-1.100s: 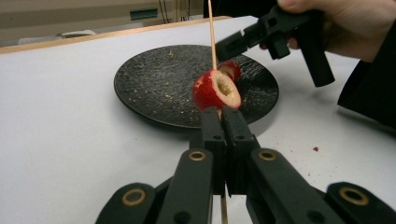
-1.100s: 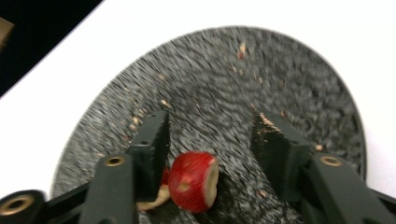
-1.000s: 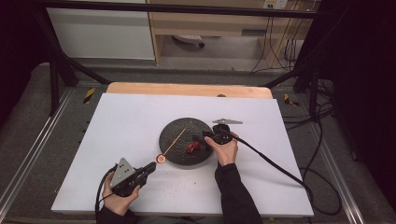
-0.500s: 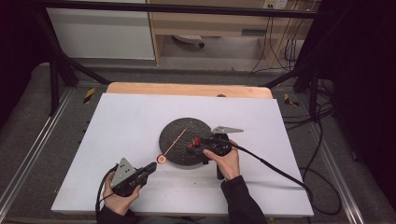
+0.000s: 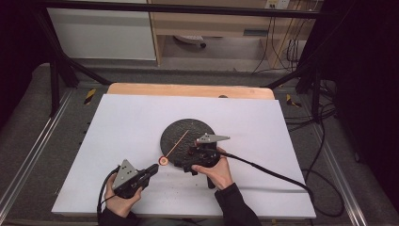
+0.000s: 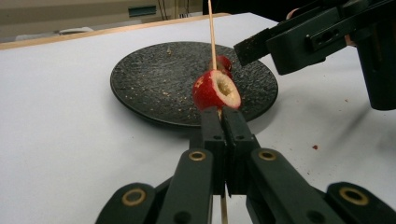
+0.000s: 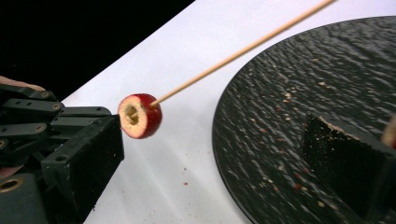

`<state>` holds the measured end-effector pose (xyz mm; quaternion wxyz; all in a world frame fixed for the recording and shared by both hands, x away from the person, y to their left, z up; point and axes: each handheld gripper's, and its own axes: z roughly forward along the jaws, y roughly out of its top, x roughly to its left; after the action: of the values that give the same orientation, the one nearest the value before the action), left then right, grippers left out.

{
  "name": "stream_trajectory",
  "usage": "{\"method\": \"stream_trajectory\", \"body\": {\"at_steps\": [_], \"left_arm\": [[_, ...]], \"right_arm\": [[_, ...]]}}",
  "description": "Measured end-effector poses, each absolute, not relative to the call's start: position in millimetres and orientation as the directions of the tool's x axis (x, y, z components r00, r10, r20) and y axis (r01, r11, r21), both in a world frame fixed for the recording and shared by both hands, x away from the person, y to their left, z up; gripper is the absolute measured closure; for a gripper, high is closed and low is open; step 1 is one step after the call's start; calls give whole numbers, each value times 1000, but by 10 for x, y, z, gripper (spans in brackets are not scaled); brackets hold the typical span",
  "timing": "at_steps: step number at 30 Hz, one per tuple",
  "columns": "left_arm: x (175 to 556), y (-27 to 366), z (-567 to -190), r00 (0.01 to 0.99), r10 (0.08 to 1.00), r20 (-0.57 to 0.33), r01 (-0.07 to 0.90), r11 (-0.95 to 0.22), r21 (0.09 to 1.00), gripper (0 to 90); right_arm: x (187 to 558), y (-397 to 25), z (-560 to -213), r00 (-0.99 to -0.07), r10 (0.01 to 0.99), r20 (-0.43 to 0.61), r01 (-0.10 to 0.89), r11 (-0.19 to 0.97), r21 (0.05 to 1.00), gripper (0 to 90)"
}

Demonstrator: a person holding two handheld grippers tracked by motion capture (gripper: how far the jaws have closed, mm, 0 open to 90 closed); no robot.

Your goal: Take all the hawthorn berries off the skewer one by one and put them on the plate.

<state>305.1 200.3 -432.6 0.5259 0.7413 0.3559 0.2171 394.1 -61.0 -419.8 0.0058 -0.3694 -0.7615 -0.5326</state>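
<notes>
A thin wooden skewer is clamped in my left gripper, which is shut on its near end. A cored red fruit piece is threaded on the skewer just beyond the jaw tips. The skewer slants up over a round black plate. My right gripper hangs open over the plate's near edge, with its jaws wide apart. A second red fruit piece lies on the plate beside one right jaw tip.
The plate rests on a white sheet covering the table, with a wooden strip along the far edge. Crumbs and red specks dot the plate and the sheet near it. The right gripper's black cable trails off to the right.
My right gripper has moved from the plate's right side toward the near left, closer to the skewered fruit. The left gripper and the skewer have stayed put.
</notes>
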Motion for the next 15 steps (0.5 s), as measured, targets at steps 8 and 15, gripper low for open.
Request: {"method": "stream_trajectory", "body": {"at_steps": [8,15], "left_arm": [[3044,1970,-4333,661,749,-50,298,-201,933,885],[3038,1951,-4334,666,745,-49,296,-203,933,885]], "right_arm": [[3929,-445,-4252,-720,532,446,589,129,797,147],[3949,-396,-4301,-702,499,508,625,89,776,268]]}}
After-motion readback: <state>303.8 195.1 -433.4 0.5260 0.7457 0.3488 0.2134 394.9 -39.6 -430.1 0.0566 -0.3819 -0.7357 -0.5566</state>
